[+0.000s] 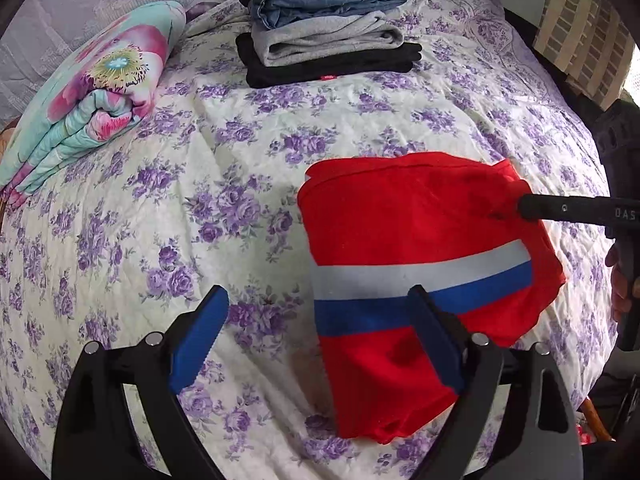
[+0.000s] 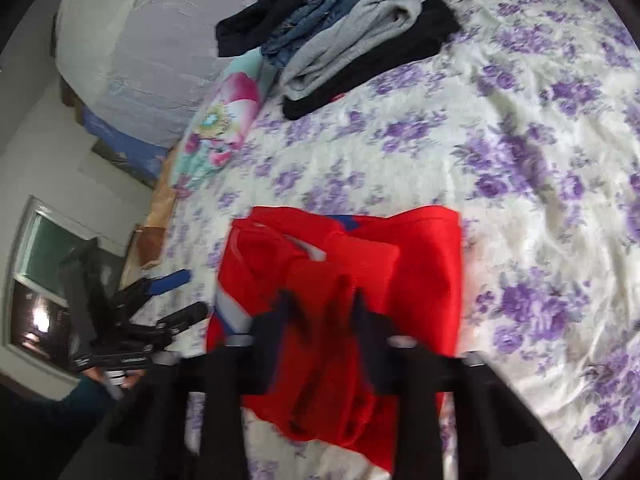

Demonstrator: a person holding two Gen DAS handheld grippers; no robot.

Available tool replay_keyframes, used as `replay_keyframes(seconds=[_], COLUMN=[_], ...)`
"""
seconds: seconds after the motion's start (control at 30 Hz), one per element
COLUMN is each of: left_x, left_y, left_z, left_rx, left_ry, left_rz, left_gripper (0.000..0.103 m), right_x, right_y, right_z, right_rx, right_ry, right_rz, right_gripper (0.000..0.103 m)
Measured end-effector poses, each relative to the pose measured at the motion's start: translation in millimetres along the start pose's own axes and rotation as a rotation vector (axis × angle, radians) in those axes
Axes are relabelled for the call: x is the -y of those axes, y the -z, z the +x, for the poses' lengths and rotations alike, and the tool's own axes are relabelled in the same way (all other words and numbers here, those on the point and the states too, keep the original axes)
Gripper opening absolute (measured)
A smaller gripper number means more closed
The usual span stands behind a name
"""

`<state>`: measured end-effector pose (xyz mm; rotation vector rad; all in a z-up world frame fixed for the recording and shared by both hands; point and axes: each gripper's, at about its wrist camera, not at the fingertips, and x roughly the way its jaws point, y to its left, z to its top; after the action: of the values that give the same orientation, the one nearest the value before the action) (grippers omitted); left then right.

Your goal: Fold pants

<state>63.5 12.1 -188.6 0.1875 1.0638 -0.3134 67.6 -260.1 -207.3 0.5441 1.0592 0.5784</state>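
Note:
Red pants (image 1: 400,220) with a white and blue stripe lie folded on the floral bedsheet (image 1: 240,120). My left gripper (image 1: 316,336) is open and empty, its fingers astride the pants' near left edge. My right gripper (image 1: 520,206) comes in from the right and pinches the pants' far right corner. In the right wrist view the red pants (image 2: 420,272) bunch up between the nearly closed fingers of my right gripper (image 2: 320,308). The open left gripper (image 2: 176,296) shows at the left there.
A stack of folded pants (image 1: 328,36), black, grey and denim, sits at the far side of the bed. A rolled floral quilt (image 1: 92,92) lies at the far left. A window (image 2: 48,280) is beyond the bed's left edge.

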Motion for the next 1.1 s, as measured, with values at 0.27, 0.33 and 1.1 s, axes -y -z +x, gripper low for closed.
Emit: replay_keyframes(seconds=[0.27,0.33,1.1], left_x=[28.6,35.8,71.4], left_y=[-23.0,-26.8,24.9], left_z=[-0.9,-1.8,-16.8], left_rx=[0.041,0.044,0.056], left_ry=[0.049,0.086,0.154], left_rz=[0.044,0.046,0.155], left_gripper=[0.088,0.088,0.097], right_x=[-38.6,-40.4,-55.4], right_y=[-23.3,-30.3,-31.6], right_z=[-32.8,-41.7,-17.6], right_rx=[-0.006,0.018,0.052], right_ry=[0.018,0.031,0.001], right_rz=[-0.141,-0.140,-0.140], right_gripper=[0.010,0.010,0.070])
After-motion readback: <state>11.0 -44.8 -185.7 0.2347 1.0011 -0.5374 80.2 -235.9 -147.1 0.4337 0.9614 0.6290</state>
